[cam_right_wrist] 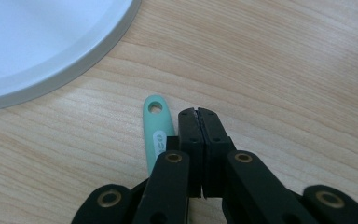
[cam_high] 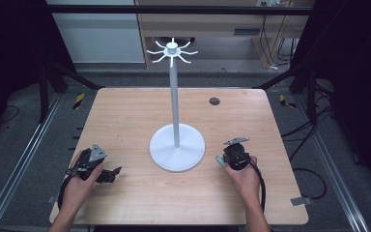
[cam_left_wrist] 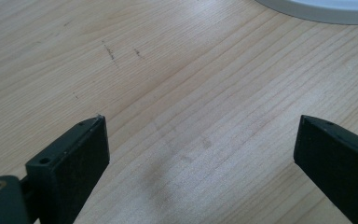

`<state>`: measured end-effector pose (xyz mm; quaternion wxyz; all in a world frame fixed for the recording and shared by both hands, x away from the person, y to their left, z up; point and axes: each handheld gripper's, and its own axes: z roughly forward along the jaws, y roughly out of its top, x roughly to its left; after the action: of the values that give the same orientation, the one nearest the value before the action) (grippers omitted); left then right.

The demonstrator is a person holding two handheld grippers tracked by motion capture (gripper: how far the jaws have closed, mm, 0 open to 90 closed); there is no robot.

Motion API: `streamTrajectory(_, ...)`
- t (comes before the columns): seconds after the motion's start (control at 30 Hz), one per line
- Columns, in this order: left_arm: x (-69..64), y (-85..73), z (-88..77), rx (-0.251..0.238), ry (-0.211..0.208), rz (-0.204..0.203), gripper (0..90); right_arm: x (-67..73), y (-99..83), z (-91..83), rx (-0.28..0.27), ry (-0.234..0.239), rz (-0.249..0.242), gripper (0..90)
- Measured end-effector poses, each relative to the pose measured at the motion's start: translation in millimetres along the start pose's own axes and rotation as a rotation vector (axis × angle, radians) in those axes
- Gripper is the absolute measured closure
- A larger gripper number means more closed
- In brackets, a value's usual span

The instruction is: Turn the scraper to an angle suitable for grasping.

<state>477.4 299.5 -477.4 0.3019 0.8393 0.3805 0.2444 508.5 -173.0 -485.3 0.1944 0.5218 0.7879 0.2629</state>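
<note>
Right hand-held gripper (cam_right_wrist: 199,112): jaws clenched pad to pad, nothing between them. A mint-green handle (cam_right_wrist: 157,130) with a hanging hole at its end lies flat on the desk just beside the jaws, on their left in the right gripper view; whether it touches the jaw I cannot tell. In the high view the same handle (cam_high: 219,160) pokes out at the gripper's left side, near the stand's base.

Left hand-held gripper (cam_left_wrist: 200,154): released, jaws wide apart over bare wood, holding nothing.

No containers on the desk. A white hook stand (cam_high: 175,104) is upright mid-desk on a round base, its top hooks empty.

Desk (cam_high: 125,116): light wood grain, faint scuffs, dark grommet at the far side. Around it: grey floor, black frame, cables
</note>
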Motion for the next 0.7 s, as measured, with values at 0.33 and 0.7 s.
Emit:
streamTrajectory(0.33,-0.3,0.1,0.1,0.005,-0.001,0.003,3.0,6.2,-1.6,-0.8,0.009,0.072,-0.029,90.0)
streamTrajectory(0.7,0.0,-0.5,-0.8,0.004,0.001,0.001,3.0,20.8,2.6,-12.4,-0.007,0.126,-0.102,88.9)
